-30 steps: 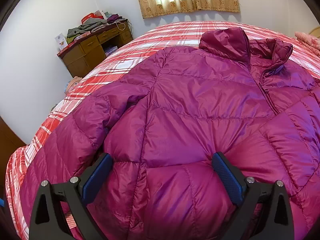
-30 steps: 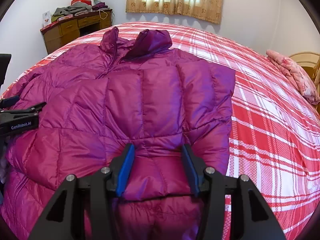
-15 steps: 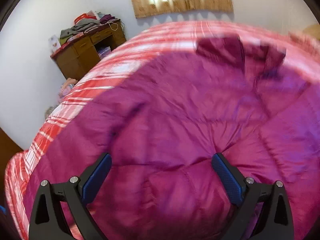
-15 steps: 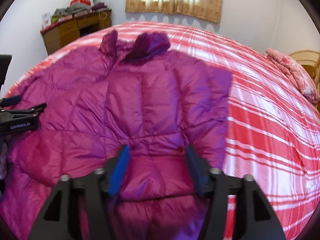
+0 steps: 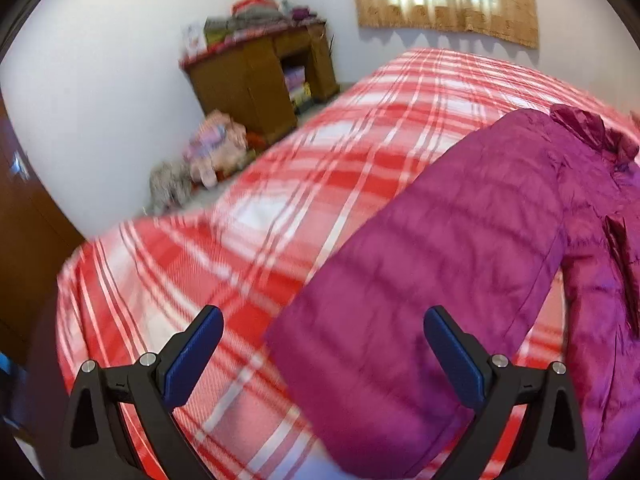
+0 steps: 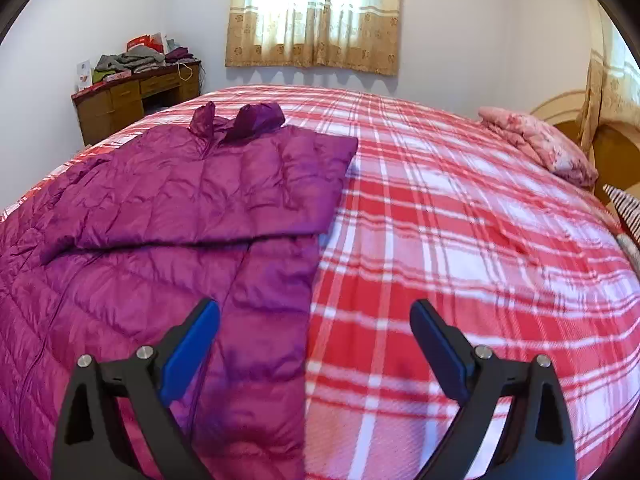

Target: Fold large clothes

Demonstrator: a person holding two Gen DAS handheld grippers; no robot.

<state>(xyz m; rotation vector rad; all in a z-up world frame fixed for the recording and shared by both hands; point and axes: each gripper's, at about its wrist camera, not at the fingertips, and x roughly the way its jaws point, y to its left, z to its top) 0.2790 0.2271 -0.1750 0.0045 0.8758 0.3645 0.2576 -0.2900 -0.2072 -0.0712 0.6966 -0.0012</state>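
- Right gripper (image 6: 314, 338) sits closest to the action: its jaws have just been opening and now stand wide, blue pads touching nothing, the near edge of the puffy magenta quilted down jacket (image 6: 192, 208) lying under the left pad only.
- Left gripper (image 5: 324, 344) is spread wide too, nothing grasped; a magenta sleeve (image 5: 420, 300) lies below it, running toward 1 o'clock.
- The jacket lies flat on the red-and-white plaid bedspread (image 6: 460, 240), long axis running from the fingers up to the collar (image 6: 240, 120) at about 11 o'clock in the right view.
- One sleeve is already folded across the chest; I reckon the other sleeve comes next, and the left hand looks nearer.
- Way back: wooden desk (image 6: 136, 100), curtain (image 6: 316, 16).
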